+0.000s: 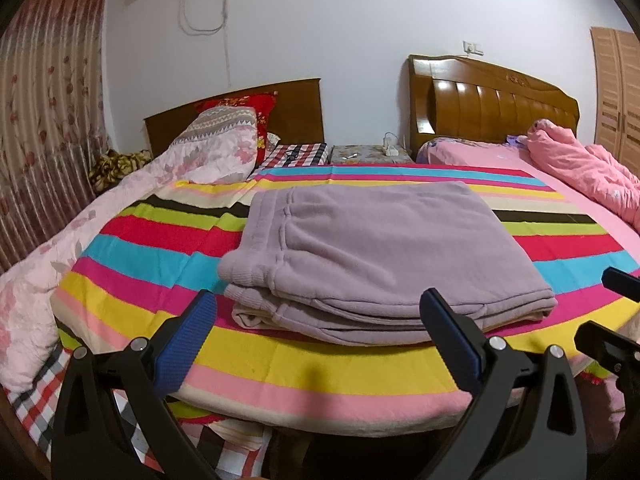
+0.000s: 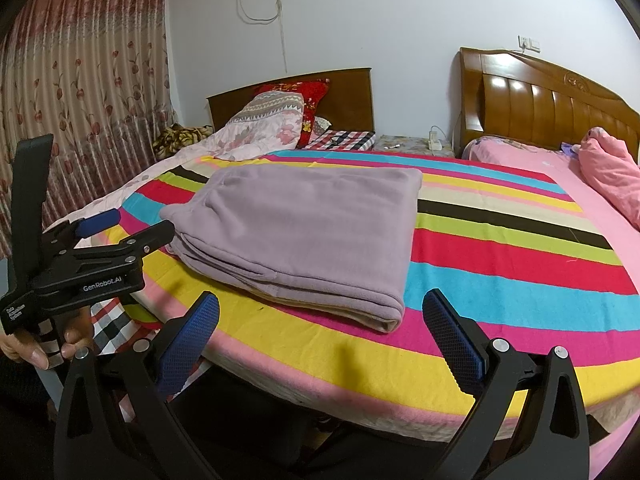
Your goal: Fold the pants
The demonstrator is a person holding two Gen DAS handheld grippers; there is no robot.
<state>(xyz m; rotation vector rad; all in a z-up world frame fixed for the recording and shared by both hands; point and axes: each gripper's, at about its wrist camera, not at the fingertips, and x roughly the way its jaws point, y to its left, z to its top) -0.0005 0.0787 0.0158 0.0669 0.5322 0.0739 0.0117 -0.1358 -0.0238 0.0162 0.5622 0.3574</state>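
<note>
The lilac fleece pants [image 1: 372, 256] lie folded into a thick rectangle on the striped blanket [image 1: 168, 264], waistband at the left. My left gripper [image 1: 320, 316] is open just in front of the fold's near edge, nothing between its blue pads. In the right wrist view the same pants [image 2: 304, 232] rest left of centre. My right gripper [image 2: 320, 320] is open too, held back from the fold's near right corner and empty. The left gripper [image 2: 132, 224] also shows at that view's left edge, held by a hand [image 2: 48, 344], jaws apart.
The striped blanket [image 2: 500, 264] covers the bed up to its near edge. A pink floral quilt [image 1: 100, 216] lies along the left, a bunched pink duvet [image 1: 580, 168] at the far right. Wooden headboards [image 1: 492, 100], a nightstand [image 1: 368, 154] and a curtain [image 1: 44, 120] stand behind.
</note>
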